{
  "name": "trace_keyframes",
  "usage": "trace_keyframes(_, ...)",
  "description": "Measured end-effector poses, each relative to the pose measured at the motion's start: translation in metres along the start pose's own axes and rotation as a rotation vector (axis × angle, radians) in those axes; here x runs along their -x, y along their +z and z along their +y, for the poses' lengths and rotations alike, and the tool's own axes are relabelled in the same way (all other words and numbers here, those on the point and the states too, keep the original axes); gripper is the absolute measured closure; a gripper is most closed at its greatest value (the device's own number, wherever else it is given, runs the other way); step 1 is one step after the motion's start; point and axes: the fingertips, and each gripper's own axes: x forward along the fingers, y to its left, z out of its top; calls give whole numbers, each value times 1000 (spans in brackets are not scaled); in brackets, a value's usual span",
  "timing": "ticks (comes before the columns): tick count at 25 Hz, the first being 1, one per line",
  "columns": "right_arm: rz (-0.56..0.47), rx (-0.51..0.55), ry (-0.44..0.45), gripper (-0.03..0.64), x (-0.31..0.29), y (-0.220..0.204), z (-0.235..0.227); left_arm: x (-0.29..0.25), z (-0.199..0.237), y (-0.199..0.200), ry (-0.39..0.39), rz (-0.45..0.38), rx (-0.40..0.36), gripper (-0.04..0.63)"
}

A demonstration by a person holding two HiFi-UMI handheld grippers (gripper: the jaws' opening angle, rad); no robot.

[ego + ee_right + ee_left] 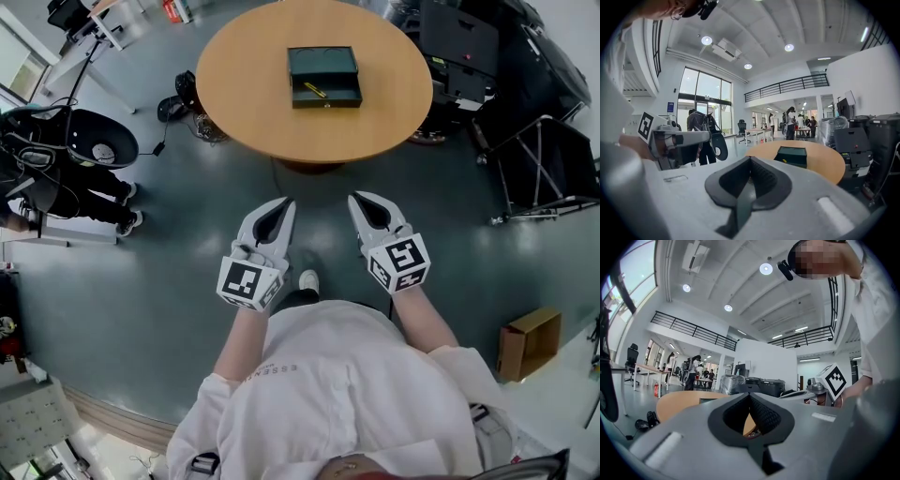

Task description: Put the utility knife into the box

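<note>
A glossy grey floor [169, 281] fills the open office, and over it the left gripper [284, 203] and right gripper [356, 198] hang side by side, each with its jaws pressed tip to tip on nothing. Both are well short of the round wooden table [253, 103] ahead. An open dark green box [323, 62] sits on the table, and the yellow utility knife [315, 90] lies inside its front half. A cardboard carton [531, 341] stands on the floor at the far right.

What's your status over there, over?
Left gripper, right gripper: shut, empty, short of table. Utility knife seems inside open box. Nothing in the way.
</note>
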Motion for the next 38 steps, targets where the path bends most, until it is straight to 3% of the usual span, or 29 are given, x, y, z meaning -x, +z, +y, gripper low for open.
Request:
trace_keyframes(7,14,23,6,624,30,-7,4,14,-29,0,21,3,4,588)
trace_keyframes(18,-26,75,31,624,79,-12,25,34,-76,-2,25,12,-62,588)
trace_keyframes(38,-65,58,26,624,94,-4,21,33,-89,-2,24,-5,-61,588)
